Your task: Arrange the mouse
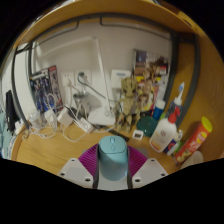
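Observation:
A light blue mouse (112, 160) sits between my gripper's (112, 172) two fingers, with the magenta pads (91, 160) pressing on its left and right sides. The mouse is held up above the wooden desk (60, 148), its top facing the camera and its rounded end pointing away. My gripper is shut on it.
Beyond the fingers the desk's back is crowded: white chargers and cables (70, 120) at the left, a giraffe toy (130, 100) in the middle, boxes, a white bottle (165, 135) and an orange snack tube (198, 135) at the right. A white wall stands behind.

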{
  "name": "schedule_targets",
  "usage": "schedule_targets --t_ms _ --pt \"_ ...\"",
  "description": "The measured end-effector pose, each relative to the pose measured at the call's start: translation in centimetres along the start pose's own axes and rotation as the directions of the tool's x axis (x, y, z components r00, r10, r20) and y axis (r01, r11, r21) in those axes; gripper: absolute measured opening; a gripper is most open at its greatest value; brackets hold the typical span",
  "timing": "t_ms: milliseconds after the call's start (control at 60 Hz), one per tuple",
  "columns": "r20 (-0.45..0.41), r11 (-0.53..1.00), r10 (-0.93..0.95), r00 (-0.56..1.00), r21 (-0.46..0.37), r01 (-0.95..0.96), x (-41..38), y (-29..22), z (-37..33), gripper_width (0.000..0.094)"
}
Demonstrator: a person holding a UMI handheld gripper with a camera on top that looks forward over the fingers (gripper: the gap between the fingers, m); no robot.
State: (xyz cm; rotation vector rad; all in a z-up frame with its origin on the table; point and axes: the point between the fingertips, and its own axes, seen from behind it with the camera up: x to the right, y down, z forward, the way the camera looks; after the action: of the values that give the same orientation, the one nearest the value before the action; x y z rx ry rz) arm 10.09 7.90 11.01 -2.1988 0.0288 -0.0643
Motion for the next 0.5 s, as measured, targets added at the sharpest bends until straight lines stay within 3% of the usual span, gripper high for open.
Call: schedule_targets --t_ms 150,383,500 --pt "0.034 0.993 0.039 0.999 -0.117 -0.034 0.5 5.9 3.3 0.0392" --pt "0.052 0.978 0.025 0.998 -0.210 -0.013 0.2 11.2 5.9 0.0395" --pt "0.037 0.984 0.028 0.999 -0.175 -0.021 0.3 11.0 6.1 0.0415"
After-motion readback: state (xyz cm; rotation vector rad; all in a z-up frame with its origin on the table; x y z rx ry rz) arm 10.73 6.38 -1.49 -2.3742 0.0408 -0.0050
